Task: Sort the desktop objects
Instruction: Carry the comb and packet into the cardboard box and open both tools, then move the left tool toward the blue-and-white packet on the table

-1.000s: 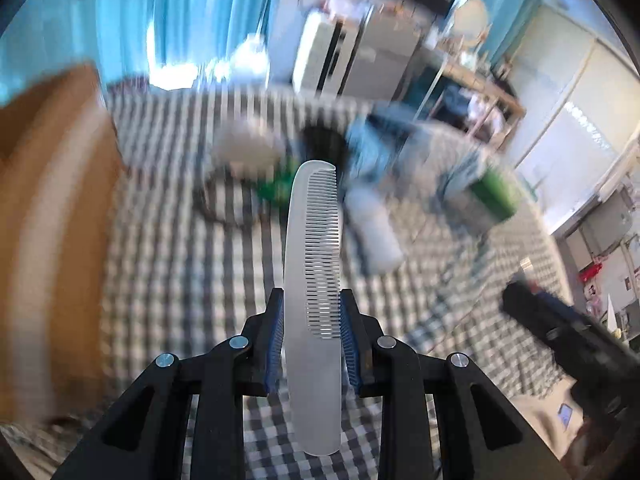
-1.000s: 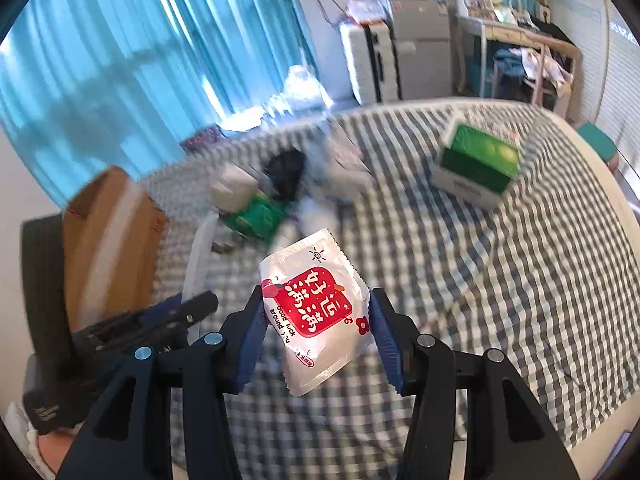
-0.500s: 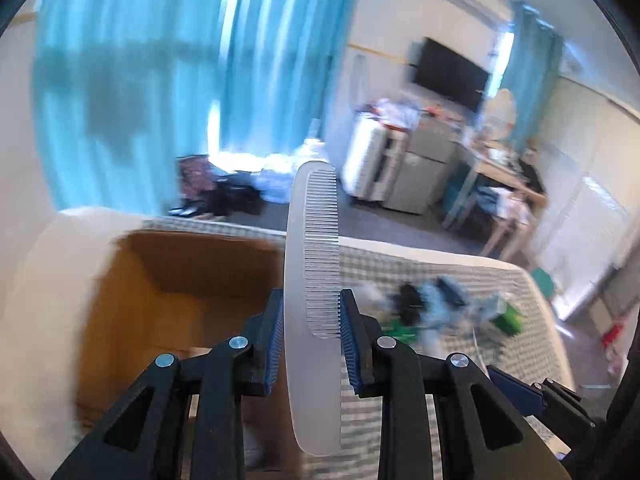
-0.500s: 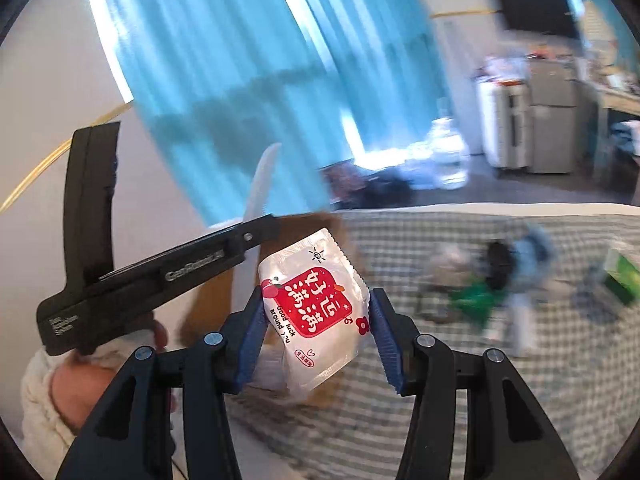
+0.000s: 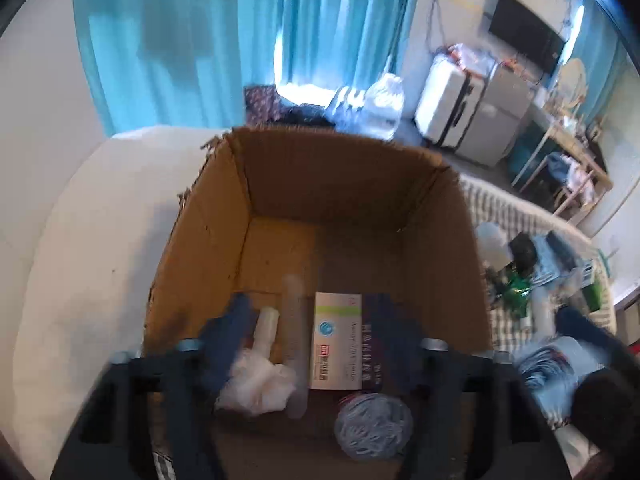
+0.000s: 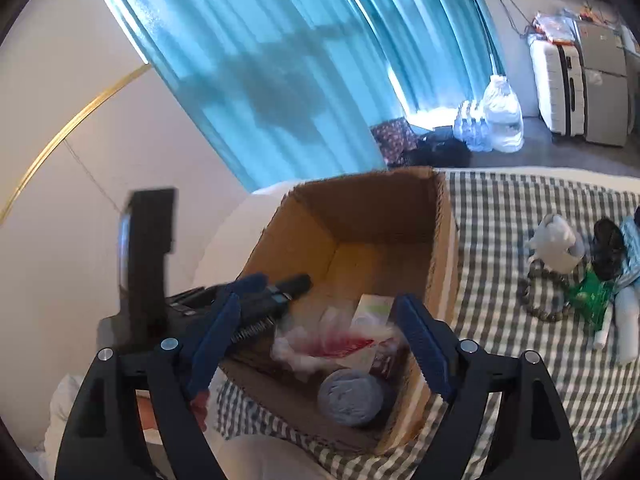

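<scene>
An open cardboard box (image 5: 452, 240) stands on the checked bed; it also shows in the right wrist view (image 6: 442, 240). My left gripper (image 5: 308, 340) is open above the box, and the pale comb (image 5: 294, 344) lies blurred below it, free of the jaws. My right gripper (image 6: 320, 332) is open over the box, and the red and white snack packet (image 6: 332, 346) is blurred between and below the jaws, loose. Inside the box lie a medicine carton (image 5: 338, 344), a grey roll (image 5: 374, 426) and a white wad (image 5: 256, 384).
Several loose items stay on the checked cloth to the right: a white pouch (image 6: 556, 242), a black object (image 6: 608, 248), a green packet (image 6: 590, 294), a bead string (image 6: 540, 308). Blue curtains, a suitcase (image 6: 558, 84) and bags stand behind.
Both grippers swung from the bed's pile to above the box and opened. The comb and the snack packet have left the jaws and are dropping into the box.
</scene>
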Demonstrator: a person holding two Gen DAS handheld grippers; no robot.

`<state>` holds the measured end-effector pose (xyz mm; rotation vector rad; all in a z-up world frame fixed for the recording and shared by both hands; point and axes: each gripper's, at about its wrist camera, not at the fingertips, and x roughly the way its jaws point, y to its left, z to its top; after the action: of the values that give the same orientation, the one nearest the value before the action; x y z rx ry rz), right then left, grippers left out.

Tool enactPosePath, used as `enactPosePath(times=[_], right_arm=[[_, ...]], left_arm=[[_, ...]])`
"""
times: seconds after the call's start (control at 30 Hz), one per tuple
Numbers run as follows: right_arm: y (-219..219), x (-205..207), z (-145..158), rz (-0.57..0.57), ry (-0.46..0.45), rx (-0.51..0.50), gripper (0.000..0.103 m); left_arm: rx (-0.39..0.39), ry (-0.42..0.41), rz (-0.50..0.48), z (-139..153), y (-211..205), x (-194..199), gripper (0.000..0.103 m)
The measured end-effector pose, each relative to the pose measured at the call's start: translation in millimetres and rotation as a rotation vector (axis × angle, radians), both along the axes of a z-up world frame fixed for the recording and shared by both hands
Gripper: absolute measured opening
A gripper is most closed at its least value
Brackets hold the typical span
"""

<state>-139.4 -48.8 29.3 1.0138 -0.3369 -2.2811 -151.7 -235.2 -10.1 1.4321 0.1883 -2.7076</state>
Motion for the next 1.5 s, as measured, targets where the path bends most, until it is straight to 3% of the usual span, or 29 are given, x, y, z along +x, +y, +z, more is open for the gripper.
enactPosePath(times=[0.17, 0.5, 0.63, 0.77, 0.93, 1.07, 1.23, 1.33, 1.5], right_arm=[[24, 3, 10, -0.052, 0.027, -0.01, 0.082], [65, 30, 37, -0.085, 0.084, -0.033, 0.082], [110, 38, 18, -0.224, 0.071, 0.037, 0.082], [177, 48, -6, -0.407, 0.029, 0.109, 0.082], [243, 60, -24, -0.579, 0.031, 0.224, 0.082], [268, 60, -45, -0.606, 0.004, 0.247, 0.082], [273, 36, -85, -0.561, -0.058, 0.282, 0.078], [265, 12, -105, -0.506, -0.077, 0.309, 0.067], [252, -29, -127, -0.45, -0.079, 0.333, 0.065]], left_arm=[[0.012, -0.015, 0.015, 0, 12, -2, 0.074], [0.007, 0.064, 0.035, 23, 40, 27, 0.081], [-0.009, 0.11, -0.018, 24, 73, 49, 0.091], [0.037, 0.121, -0.132, 14, 126, 58, 0.091], [0.048, 0.128, -0.263, -15, 204, 61, 0.097], [-0.008, 0.047, -0.325, -60, 245, 50, 0.097], [-0.11, -0.013, -0.33, -110, 256, 32, 0.097], [-0.137, -0.046, -0.313, -133, 248, 16, 0.097], [-0.18, -0.072, -0.348, -158, 250, 1, 0.097]])
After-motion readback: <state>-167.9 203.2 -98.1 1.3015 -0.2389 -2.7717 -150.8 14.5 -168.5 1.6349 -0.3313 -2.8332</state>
